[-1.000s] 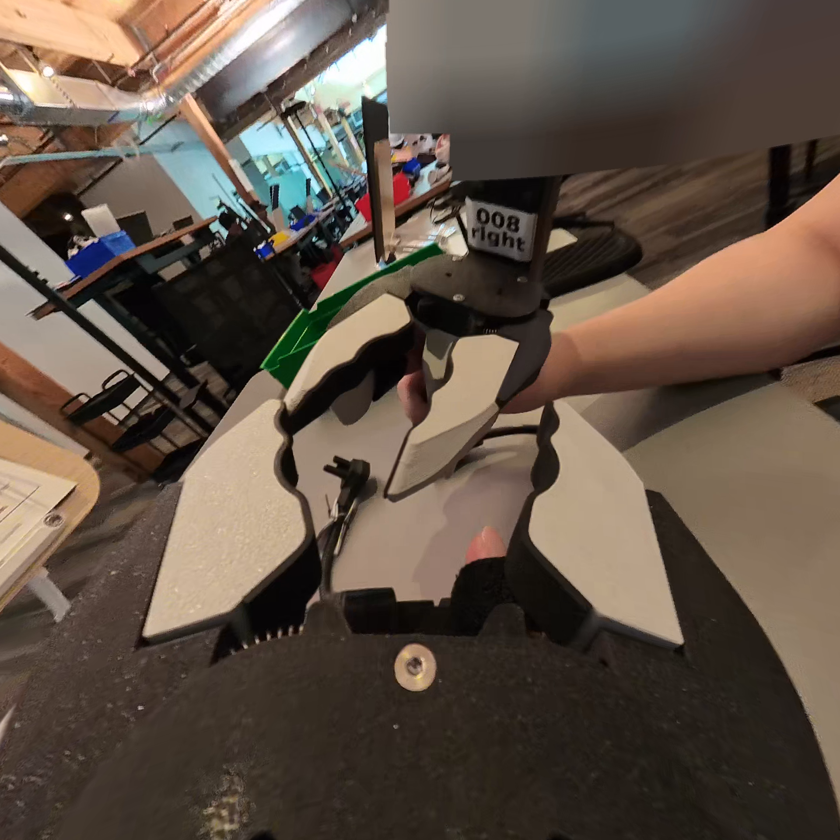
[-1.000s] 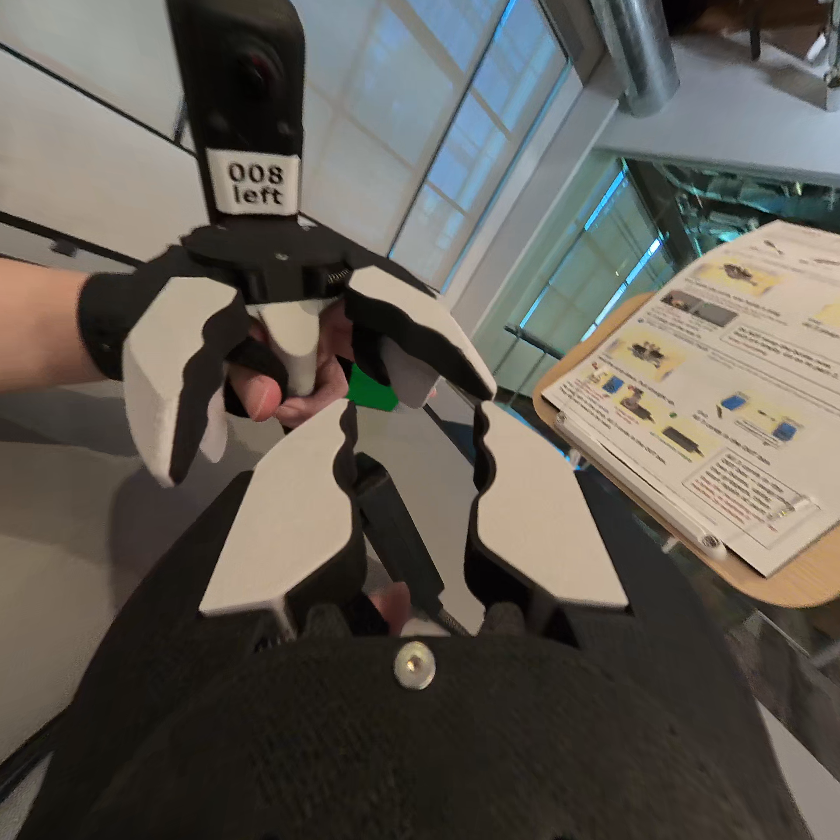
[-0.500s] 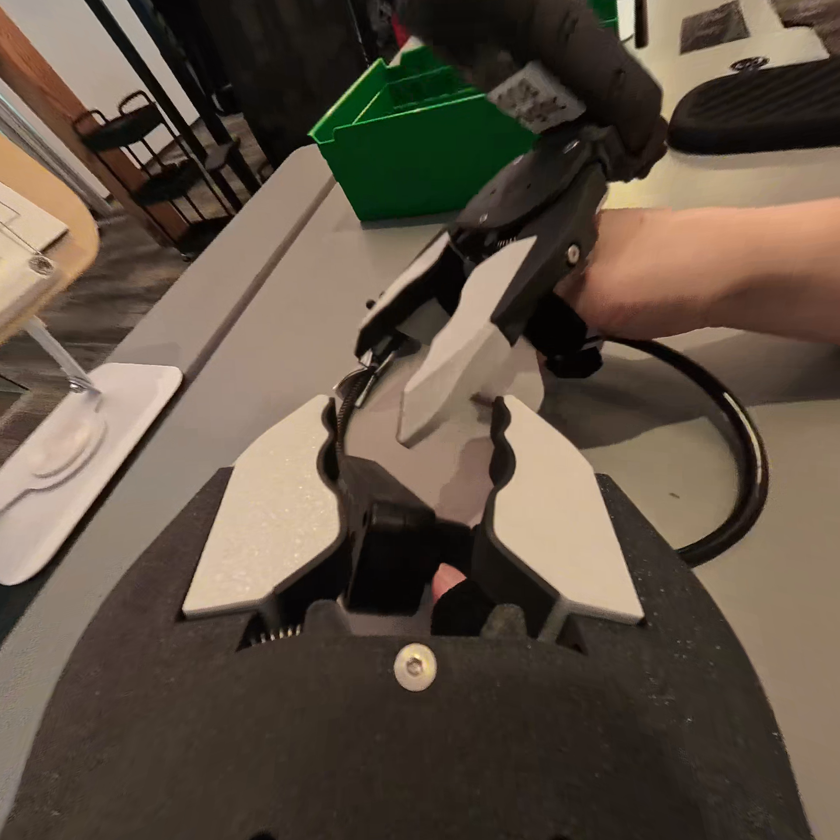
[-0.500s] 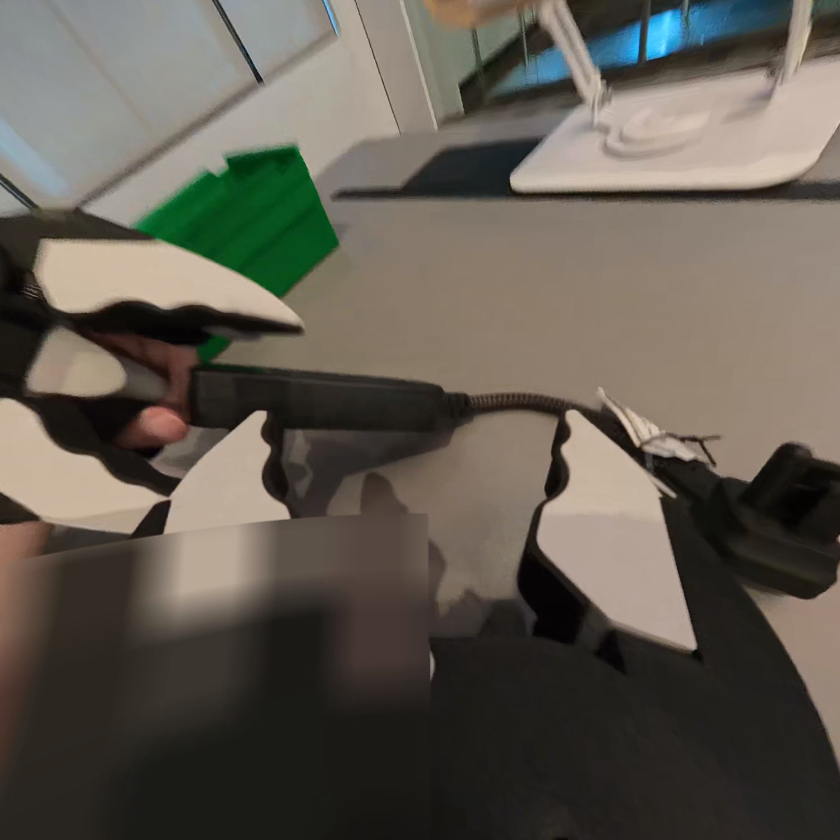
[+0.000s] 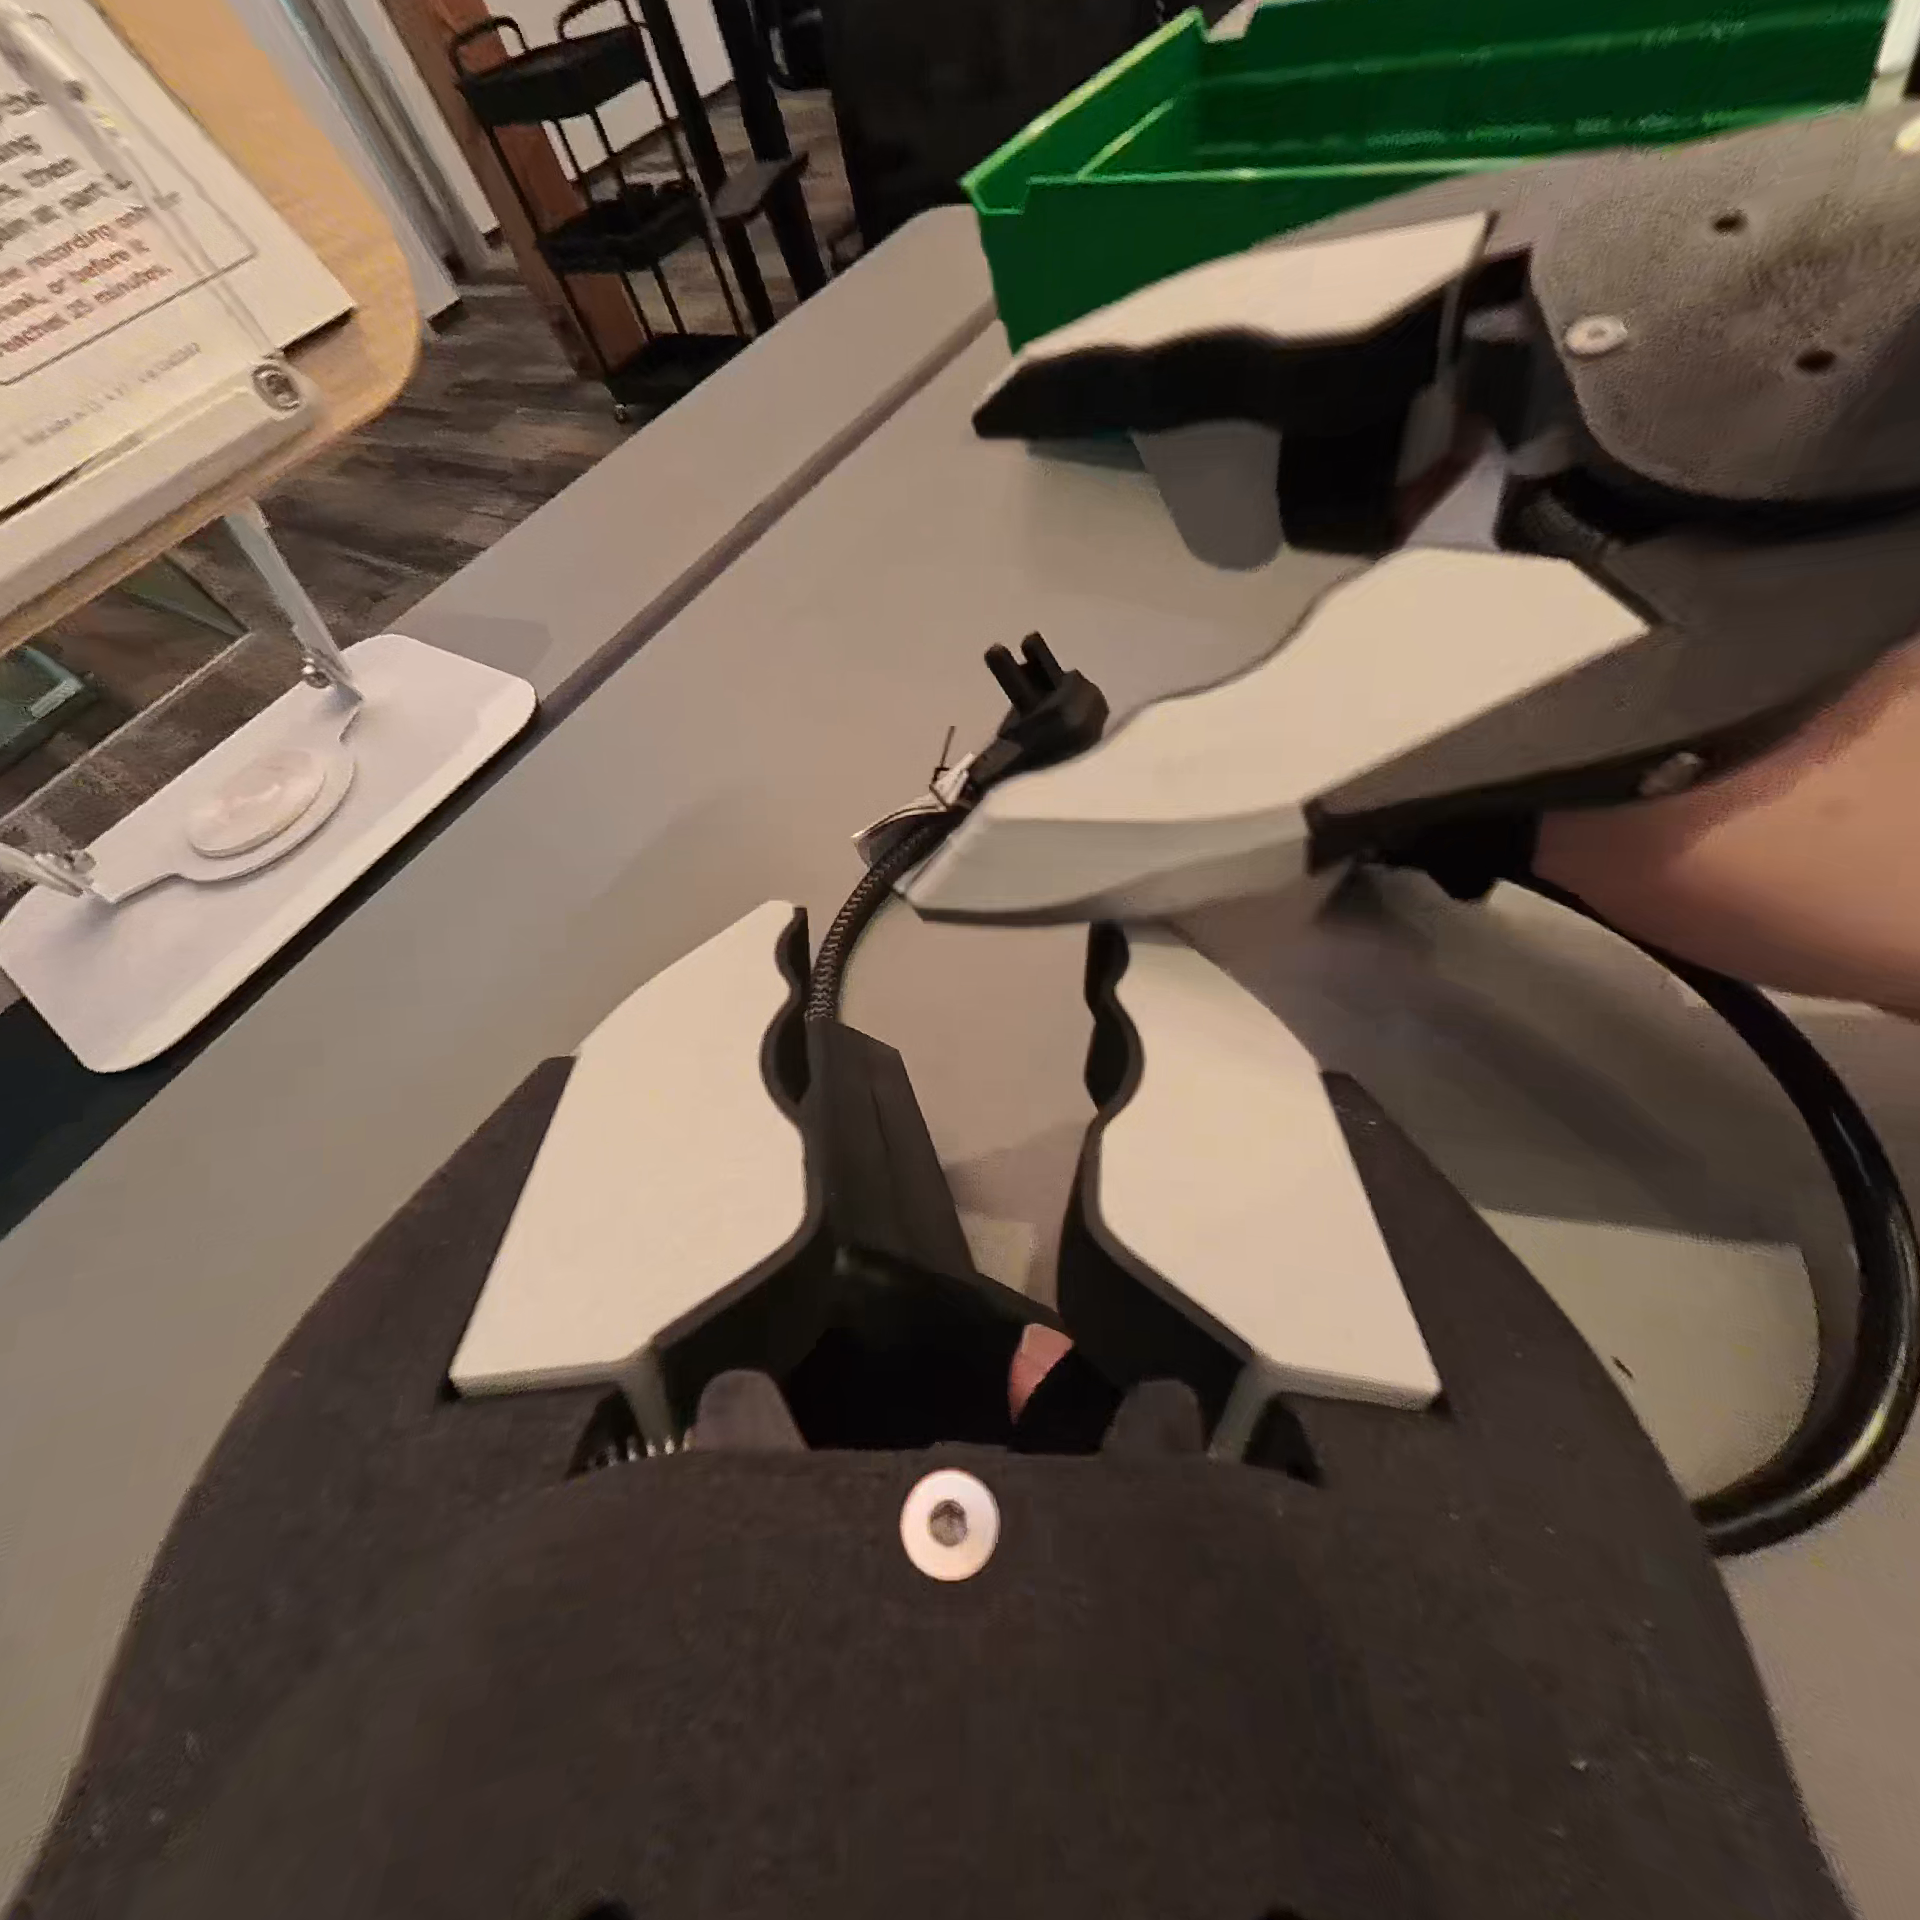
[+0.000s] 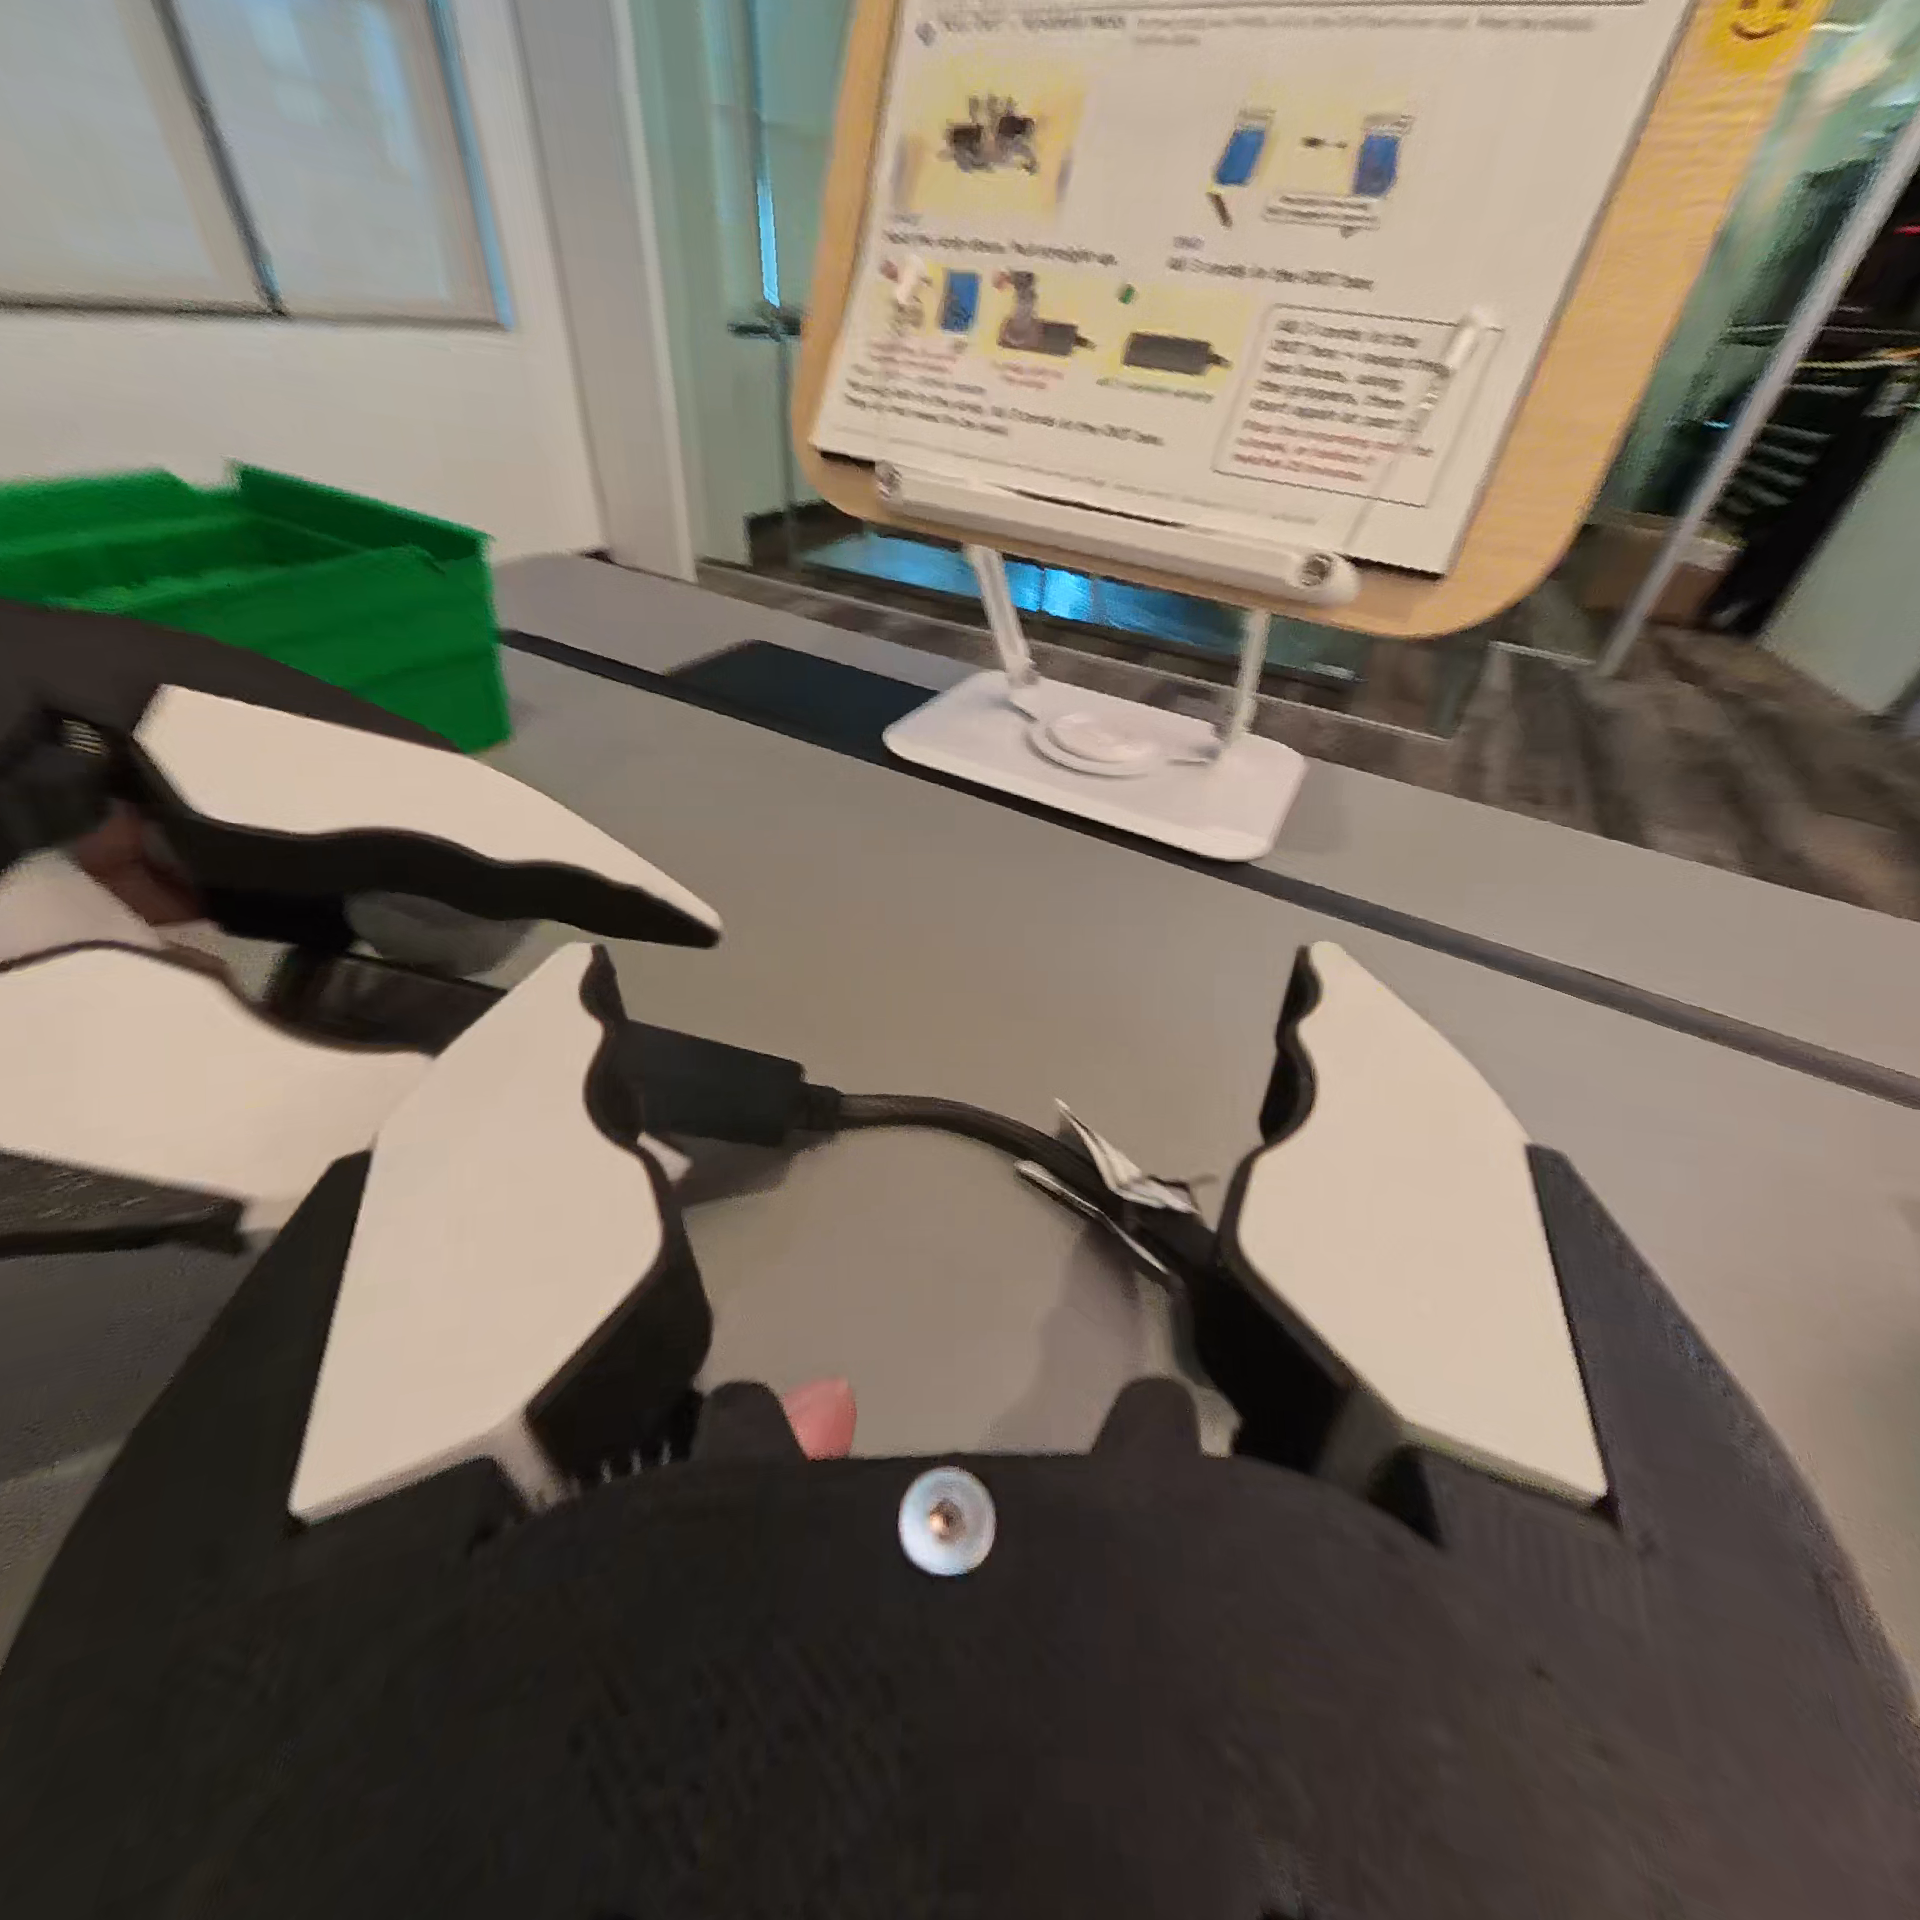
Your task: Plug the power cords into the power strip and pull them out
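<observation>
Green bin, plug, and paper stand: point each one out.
green bin (image 5: 1299, 223), left wrist view, front wall.
plug (image 5: 1049, 717), left wrist view, black head behind the prongs.
paper stand (image 6: 1101, 774), right wrist view, white base plate.

I have a grey table (image 5: 644, 790) under me, with a seam running along its far side. On it, a green bin (image 5: 1195, 208) sits at the far edge. A white stand base (image 5: 260, 821) rests on the far strip past the seam, carrying a tilted board with a printed sheet (image 6: 1195, 260). A black braided cord (image 5: 862, 935) with a plug (image 5: 1039, 717) and a small tag reaches over the middle of the surface; whether the plug touches the surface I cannot tell. A thick glossy black cable (image 5: 1849, 1299) curves across the table at my right.
</observation>
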